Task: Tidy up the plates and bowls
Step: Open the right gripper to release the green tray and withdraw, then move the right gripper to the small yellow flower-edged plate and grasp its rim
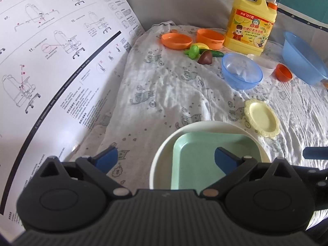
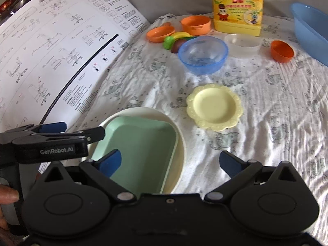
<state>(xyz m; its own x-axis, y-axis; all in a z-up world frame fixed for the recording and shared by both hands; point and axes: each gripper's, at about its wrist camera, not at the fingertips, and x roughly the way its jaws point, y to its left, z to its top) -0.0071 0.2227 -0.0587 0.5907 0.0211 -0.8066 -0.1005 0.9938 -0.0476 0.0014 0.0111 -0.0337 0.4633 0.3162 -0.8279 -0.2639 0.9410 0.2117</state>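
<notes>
Both sets of jaws stand wide apart, nothing between the pads. My left gripper hangs over the near edge of the stack; my right gripper straddles its right rim, one blue pad over the tray, the other over cloth.

The stack: a mint-green square plastic tray sits nested inside a cream round plastic plate, flat on the crumpled white printed cloth.

Just beyond lies a small pale-yellow scalloped plastic plate, apart from the stack. Farther back stands a translucent blue plastic bowl, upright.

Handling guess: all of it looks like light, stiff, smooth plastic, not fragile but slippery. The yellow plate lies low on soft cloth, so I'd pinch its raised scalloped rim from the side. The blue bowl I'd take by the wall, one pad inside the lip. A light piece may skid on the wrinkles if nudged.
</notes>
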